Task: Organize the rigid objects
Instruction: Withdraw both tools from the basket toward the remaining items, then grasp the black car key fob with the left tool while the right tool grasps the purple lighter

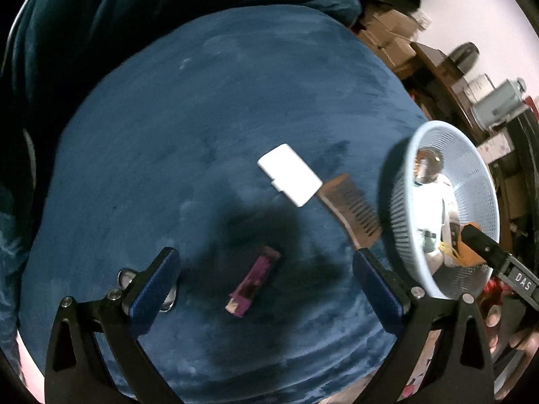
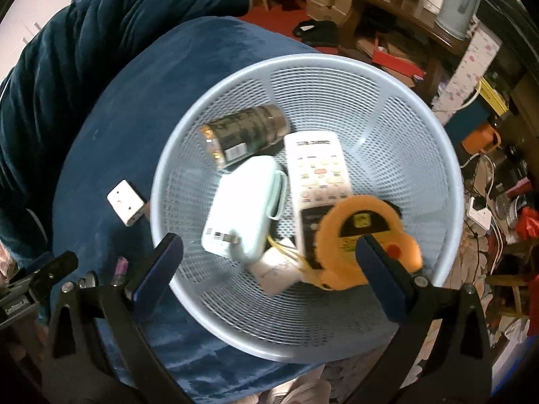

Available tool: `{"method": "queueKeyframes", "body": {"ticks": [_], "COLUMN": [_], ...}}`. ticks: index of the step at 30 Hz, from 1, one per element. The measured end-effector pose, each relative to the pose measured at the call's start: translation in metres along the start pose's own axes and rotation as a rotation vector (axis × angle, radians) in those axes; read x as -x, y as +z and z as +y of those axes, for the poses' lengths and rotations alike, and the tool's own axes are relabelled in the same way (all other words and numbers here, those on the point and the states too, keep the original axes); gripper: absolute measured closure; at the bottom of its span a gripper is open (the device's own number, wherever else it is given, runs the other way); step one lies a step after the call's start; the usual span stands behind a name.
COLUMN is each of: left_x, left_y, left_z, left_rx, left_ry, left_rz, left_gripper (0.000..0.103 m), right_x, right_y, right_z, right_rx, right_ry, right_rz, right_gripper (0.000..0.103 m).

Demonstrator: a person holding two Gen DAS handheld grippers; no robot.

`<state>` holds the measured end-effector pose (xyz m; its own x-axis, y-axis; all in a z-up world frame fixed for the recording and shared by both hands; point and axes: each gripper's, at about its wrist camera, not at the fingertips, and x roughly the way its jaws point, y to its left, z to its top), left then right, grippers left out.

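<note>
Both fingers released, L (image 1: 266,279) over blue cushion (image 1: 202,118), R (image 2: 269,252) over basket (image 2: 421,128), cluttered rm.

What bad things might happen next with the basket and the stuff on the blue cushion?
The orange tape measure looks blurred by the right gripper, so it may land hard on the remote. The basket sits near the soft cushion edge and might tip. The purple item could roll from the open left gripper.

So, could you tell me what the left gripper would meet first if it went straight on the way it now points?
Most likely the purple lighter lying on the blue cushion: it sits between the open left gripper fingers, though depth is hard to judge.
</note>
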<state>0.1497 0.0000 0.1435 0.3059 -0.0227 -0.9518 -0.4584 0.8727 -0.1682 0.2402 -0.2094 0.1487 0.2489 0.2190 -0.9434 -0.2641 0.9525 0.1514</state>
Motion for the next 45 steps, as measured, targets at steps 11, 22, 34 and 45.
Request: {"method": "queueKeyframes", "body": {"ticks": [11,22,34,45], "left_x": [-0.005,-0.012,-0.008,-0.004], "left_y": [-0.03,-0.064,-0.084,-0.087], "left_z": [0.051,0.122,0.159,0.172], "left_rx": [0.108,0.285,0.346,0.362], "left_ry": [-0.002,0.032,0.044,0.064], "left_rz": [0.003,0.023,0.013,0.004], "left_gripper": [0.001,0.001,0.002,0.002], "right_x": [0.0,0.008,-0.014,-0.079], "right_y": [-0.001,-0.009,-0.036,-0.064], "right_z": [0.018,0.072,0.15,0.187], "right_rx": [0.013,0.093,0.255,0.276], "right_ry": [0.044,0.083,0.154,0.183], "right_rz": [0.003,-0.028,0.058,0.295], "right_gripper": [0.0,0.001,0.013,0.06]}}
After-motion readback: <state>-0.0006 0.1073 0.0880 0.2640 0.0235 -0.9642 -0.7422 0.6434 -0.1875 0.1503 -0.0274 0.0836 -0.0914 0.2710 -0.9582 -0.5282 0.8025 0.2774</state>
